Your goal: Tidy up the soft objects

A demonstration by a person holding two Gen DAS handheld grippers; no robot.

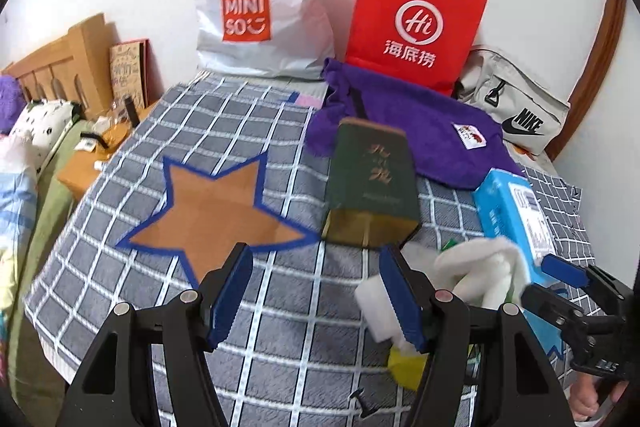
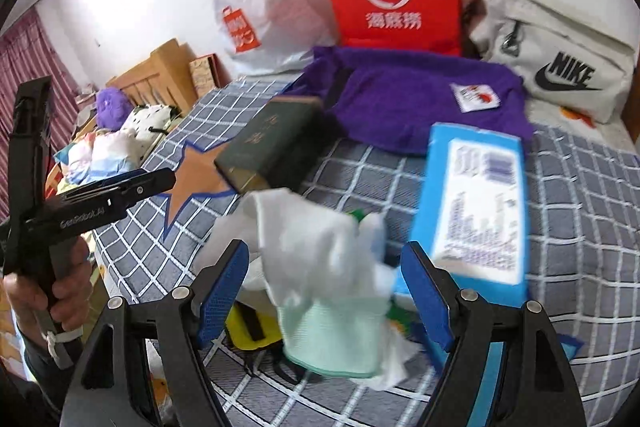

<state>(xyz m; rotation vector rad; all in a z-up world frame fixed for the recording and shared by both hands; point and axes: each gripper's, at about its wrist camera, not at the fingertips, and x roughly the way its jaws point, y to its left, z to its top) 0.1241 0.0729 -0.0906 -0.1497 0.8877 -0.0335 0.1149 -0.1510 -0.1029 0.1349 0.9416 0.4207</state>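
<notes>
A heap of white cloths (image 2: 316, 247) with a pale green cloth (image 2: 336, 331) lies on the checked blanket (image 2: 580, 227). My right gripper (image 2: 324, 291) is open and its blue pads stand either side of the heap without pressing it. My left gripper (image 1: 316, 291) is open over bare blanket, nothing between its fingers. A white foam block (image 1: 370, 307) and a yellow piece (image 1: 404, 367) lie just outside its right finger. The white cloths (image 1: 480, 267) are to its right, with the right gripper (image 1: 568, 287) beyond. A person's hand (image 2: 40, 287) holds the left gripper (image 2: 120, 191).
A brown star with a blue border (image 1: 212, 211) lies on the blanket. A dark green box (image 1: 368, 183), a blue tissue pack (image 1: 516, 211) and a purple fleece bag (image 1: 420, 131) lie behind. White Miniso bag (image 1: 256, 7), red paper bag (image 1: 412, 23) and Nike bag (image 1: 516, 107) stand against the wall.
</notes>
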